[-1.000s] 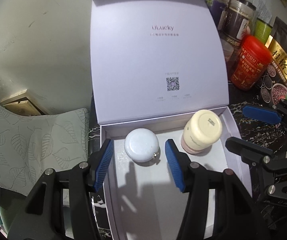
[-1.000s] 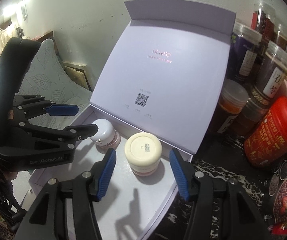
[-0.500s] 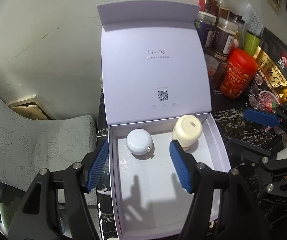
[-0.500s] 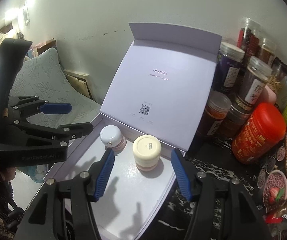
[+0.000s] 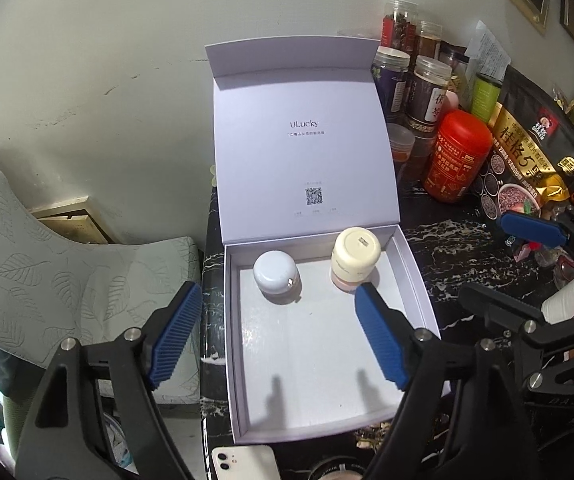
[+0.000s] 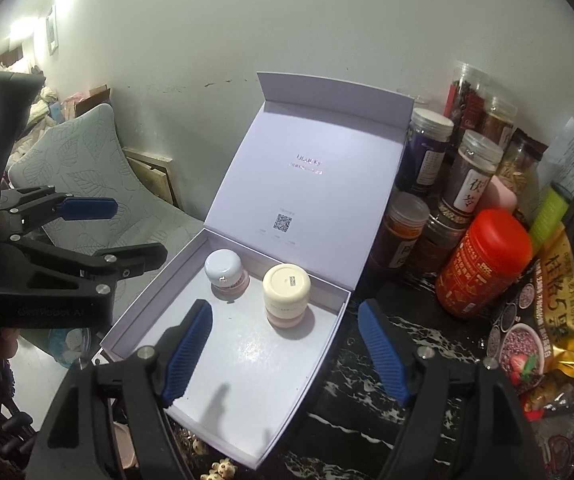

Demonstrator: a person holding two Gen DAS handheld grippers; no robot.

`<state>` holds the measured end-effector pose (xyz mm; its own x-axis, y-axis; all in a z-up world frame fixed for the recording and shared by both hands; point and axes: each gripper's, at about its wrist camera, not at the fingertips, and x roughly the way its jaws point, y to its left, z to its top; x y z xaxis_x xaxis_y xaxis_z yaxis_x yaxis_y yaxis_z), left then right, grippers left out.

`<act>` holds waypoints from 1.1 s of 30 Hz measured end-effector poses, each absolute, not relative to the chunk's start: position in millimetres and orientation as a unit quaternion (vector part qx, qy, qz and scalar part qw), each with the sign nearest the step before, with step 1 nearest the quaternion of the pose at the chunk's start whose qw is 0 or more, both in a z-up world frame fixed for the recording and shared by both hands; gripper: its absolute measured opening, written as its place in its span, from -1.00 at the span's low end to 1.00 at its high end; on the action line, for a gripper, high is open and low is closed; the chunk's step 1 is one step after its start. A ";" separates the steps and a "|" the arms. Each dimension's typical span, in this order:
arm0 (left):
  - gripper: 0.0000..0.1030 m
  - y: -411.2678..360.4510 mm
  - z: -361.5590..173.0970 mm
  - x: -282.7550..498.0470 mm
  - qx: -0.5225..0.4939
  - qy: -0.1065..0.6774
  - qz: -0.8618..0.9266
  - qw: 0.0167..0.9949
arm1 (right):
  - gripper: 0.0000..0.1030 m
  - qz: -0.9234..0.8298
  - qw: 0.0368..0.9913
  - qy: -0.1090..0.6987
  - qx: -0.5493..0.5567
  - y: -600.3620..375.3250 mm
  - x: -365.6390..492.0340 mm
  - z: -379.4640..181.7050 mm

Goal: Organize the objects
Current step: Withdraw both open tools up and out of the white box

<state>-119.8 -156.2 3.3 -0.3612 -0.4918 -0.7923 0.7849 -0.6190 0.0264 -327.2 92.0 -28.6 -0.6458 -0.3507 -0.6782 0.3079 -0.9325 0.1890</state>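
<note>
Left wrist: claw (image 5: 279, 336) wider (opening), jar (image 5: 275, 276) freed.

The box lid (image 5: 303, 140) reads "ULucky".

one open white box (image 5: 415, 276) with its lid up. two small jars inside it at the far end: one white jar (image 5: 274, 276) on the left, one cream jar (image 5: 355, 255) on the right. one red canister (image 5: 458, 156) to the right of the box. at least five clear lidded jars (image 6: 475, 172) far right by the wall. one white phone (image 5: 243, 463) near the box's near edge. two grippers, left gripper (image 5: 277, 334) and right gripper (image 6: 285, 354).
</note>
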 end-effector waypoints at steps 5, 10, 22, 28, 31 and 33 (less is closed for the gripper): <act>0.61 -140.9 5.9 -111.0 0.401 0.183 -0.803 0.402 | 0.61 -0.910 0.179 -0.025 0.372 91.9 -310.7 -21.8; 0.62 -127.7 2.9 -104.3 0.405 0.187 -0.800 0.401 | 0.61 -0.909 0.180 -0.023 0.374 91.7 -295.4 -21.6; 0.62 -91.8 -8.5 -93.0 0.418 0.195 -0.793 0.399 | 0.61 -0.904 0.183 -0.024 0.387 91.9 -264.1 -30.5; 0.62 -77.5 -18.1 -89.9 0.427 0.201 -0.787 0.397 | 0.61 -0.900 0.188 -0.024 0.393 90.7 -249.9 -38.0; 0.62 -69.3 -23.3 -88.4 0.431 0.204 -0.784 0.396 | 0.61 -0.897 0.190 -0.025 0.398 90.2 -242.8 -43.3; 0.62 -65.0 -26.8 -87.6 0.435 0.208 -0.782 0.396 | 0.61 -0.895 0.191 -0.026 0.402 89.8 -238.5 -46.9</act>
<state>-87.6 -65.0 -26.8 -0.3083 -0.4388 -0.8440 0.7997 -0.6001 0.0199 -238.5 89.8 -46.9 -0.6033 -0.3626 -0.7103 0.3212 -0.9257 0.1997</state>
